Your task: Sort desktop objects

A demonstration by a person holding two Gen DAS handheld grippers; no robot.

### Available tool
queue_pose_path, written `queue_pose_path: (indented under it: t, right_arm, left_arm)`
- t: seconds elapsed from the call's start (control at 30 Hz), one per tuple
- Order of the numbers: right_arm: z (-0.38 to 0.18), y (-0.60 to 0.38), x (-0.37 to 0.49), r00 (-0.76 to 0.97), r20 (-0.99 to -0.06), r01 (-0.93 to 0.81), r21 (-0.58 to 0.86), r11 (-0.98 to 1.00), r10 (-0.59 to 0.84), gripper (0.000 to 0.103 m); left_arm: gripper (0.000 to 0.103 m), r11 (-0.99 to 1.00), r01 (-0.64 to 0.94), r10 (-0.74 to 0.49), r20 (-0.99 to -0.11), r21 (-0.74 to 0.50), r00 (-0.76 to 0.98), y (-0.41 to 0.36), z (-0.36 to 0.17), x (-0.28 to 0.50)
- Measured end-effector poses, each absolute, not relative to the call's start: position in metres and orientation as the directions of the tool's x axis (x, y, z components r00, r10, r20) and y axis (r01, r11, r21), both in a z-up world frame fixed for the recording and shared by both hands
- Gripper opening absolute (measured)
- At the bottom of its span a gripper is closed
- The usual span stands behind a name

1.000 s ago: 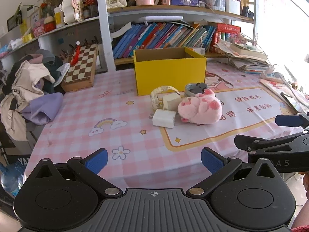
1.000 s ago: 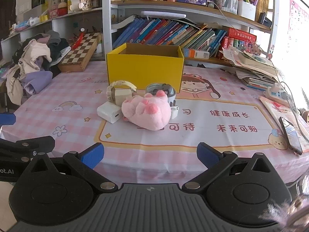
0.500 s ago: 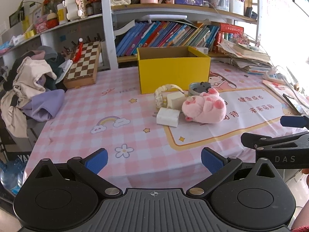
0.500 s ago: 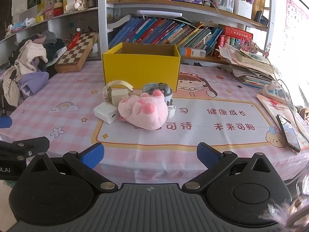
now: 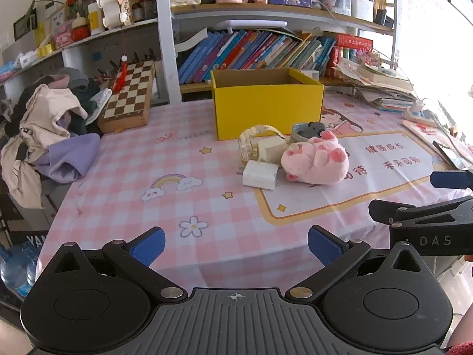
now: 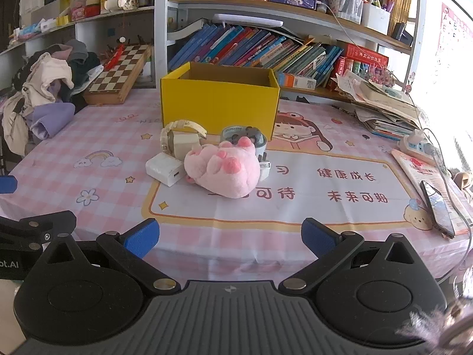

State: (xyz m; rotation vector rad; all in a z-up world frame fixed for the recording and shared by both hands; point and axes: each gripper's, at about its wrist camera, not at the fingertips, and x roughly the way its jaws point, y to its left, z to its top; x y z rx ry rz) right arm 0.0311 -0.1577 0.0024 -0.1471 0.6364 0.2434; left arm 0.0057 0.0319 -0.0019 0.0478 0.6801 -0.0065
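- Desktop objects sit in a tight cluster on the pink checked desk (image 5: 124, 183), just in front of the open yellow box (image 5: 267, 109): a pink plush toy (image 5: 314, 159) lying on its side, a white charger (image 5: 260, 174) flat beside it, a cream watch (image 5: 257, 139) looped around a pale block, and a round grey tin (image 6: 244, 139) behind the plush.
- From my right camera the plush touches the charger's corner and hides part of the tin.
- My left gripper (image 5: 235, 244) hangs over the near desk edge, well short of the cluster; its blue fingers (image 5: 147, 244) are spread wide and hold nothing.
- My right gripper (image 6: 230, 236) is the same: blue fingers (image 6: 317, 236) wide apart, empty, touching nothing, the cluster well ahead of them.
- Off to the left I see a chessboard (image 5: 128, 96) propped against the shelf and a heap of clothes (image 5: 47, 127).
- A phone (image 6: 437, 208) lies at the desk's right edge.
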Motion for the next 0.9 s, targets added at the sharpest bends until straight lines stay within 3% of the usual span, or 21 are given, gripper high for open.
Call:
queue_pose_path:
  t: [0.43, 0.9]
  right_arm:
    - [0.004, -0.149, 0.033, 0.766, -0.612, -0.299, -0.069, 0.952, 0.196, 0.103]
    - [0.001, -0.151, 0.041, 0.747, -0.628, -0.303, -0.031, 0.952, 0.217, 0.103]
  left_arm:
    - [0.103, 0.998, -0.019, 0.053, -0.645, 0.059, 0.763, 0.036, -0.005, 0.007]
    - [0.103, 0.999, 0.005, 0.020, -0.650, 0.036, 0.760, 0.035, -0.008, 0.015]
